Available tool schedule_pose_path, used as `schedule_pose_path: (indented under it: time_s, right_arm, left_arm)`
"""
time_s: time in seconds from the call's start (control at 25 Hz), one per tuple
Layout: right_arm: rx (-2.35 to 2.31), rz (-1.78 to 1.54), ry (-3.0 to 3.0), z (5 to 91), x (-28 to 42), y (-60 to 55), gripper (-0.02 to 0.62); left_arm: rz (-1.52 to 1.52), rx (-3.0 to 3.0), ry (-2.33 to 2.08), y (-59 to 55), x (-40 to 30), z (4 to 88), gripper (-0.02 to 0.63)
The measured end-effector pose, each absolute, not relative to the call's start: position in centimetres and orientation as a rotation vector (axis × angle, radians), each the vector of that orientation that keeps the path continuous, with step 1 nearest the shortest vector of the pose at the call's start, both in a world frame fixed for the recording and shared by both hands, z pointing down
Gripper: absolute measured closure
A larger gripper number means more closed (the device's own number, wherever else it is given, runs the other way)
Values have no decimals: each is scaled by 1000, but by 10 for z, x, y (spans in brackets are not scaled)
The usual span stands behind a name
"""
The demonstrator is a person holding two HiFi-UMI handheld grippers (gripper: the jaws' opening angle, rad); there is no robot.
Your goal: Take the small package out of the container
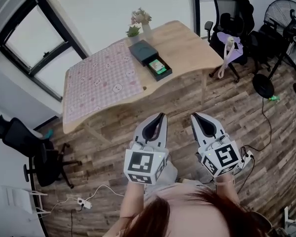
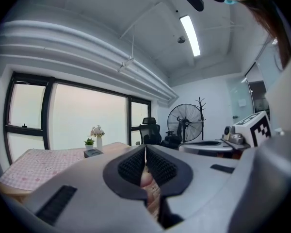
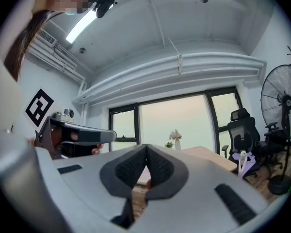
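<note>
Removal is not yet beginning: left tongs (image 1: 161, 116) and right tongs (image 1: 195, 116) are hanging closed and empty; the small package (image 1: 158, 66) is lying inside the container (image 1: 140, 50) on the bench (image 1: 187, 38), at 12 o'clock.

No legible words, numbers or brands. Only coded square markers on cube (image 1: 145, 163) of left gripper (image 1: 161, 116) and on cube (image 1: 221, 158) of right gripper (image 1: 195, 116), lower centre. Print on small package (image 1: 158, 66) too small to read.

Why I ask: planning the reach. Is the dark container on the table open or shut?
Open: the container has its tray slid out, small package showing inside.
</note>
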State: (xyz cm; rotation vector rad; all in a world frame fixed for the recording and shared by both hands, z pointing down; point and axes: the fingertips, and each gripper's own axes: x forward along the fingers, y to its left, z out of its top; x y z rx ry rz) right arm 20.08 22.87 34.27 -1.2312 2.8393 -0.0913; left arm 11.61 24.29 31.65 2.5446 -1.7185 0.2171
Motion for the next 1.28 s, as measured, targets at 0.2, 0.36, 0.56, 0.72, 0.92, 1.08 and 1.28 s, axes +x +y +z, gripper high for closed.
schedule_pose_path:
  time_s: [0.2, 0.36, 0.56, 0.72, 0.92, 1.08, 1.28]
  right_arm:
    - [-1245, -89, 2848, 341, 180, 196, 595]
    - [-1240, -83, 2848, 342, 166, 174, 595]
    - [-1227, -83, 2862, 341, 147, 147, 595]
    - [-1245, -90, 2857, 340, 131, 124, 595]
    - [-1289, -81, 2850, 339, 115, 97, 594]
    - [-1305, -76, 2847, 339, 99, 74, 592]
    - [-1311, -73, 2857, 340, 76, 48, 592]
  left_arm:
    - [205, 2544, -1712, 207, 94, 316, 592]
    - [198, 2535, -1713, 182, 78, 316, 592]
    - [192, 2535, -1703, 154, 59, 316, 592]
    - [199, 2543, -1684, 131, 45, 317, 592]
    - [197, 2553, -1661, 105, 28, 317, 592]
    - [205, 2572, -1630, 87, 18, 319, 592]
    - [203, 2582, -1607, 62, 0, 323, 592]
